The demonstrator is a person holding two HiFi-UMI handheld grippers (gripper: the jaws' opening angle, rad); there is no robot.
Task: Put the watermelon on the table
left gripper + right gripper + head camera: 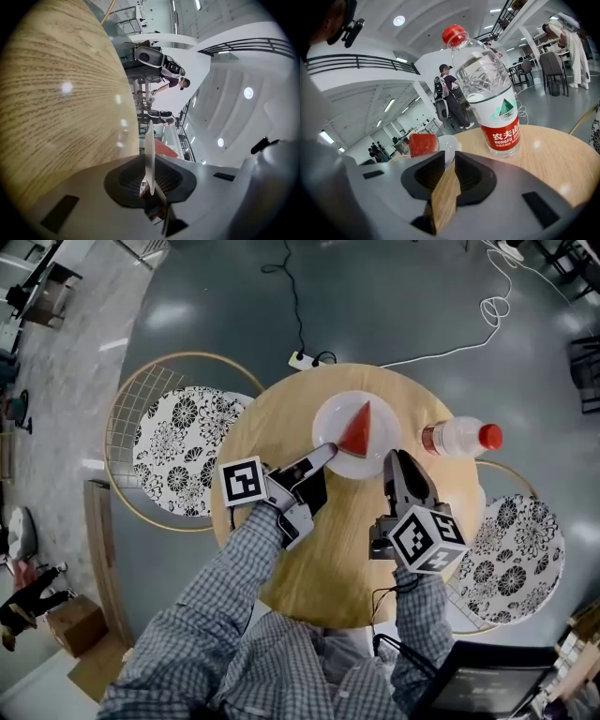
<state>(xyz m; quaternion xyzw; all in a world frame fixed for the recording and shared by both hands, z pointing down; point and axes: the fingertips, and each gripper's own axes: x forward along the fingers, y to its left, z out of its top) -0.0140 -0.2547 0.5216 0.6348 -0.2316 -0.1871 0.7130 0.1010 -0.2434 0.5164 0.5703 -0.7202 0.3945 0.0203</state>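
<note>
A red wedge of watermelon lies on a white plate at the far side of the round wooden table. My left gripper is shut on the plate's near-left rim. In the left gripper view the plate stands edge-on between the pads, with the watermelon behind. My right gripper hovers by the plate's right edge, jaws slightly open with nothing between them. In the right gripper view the watermelon and plate lie just beyond the tips.
A clear water bottle with a red cap and label stands upright right of the plate, close to my right gripper. Floral-cushioned chairs flank the table. A power strip and cables lie on the floor beyond.
</note>
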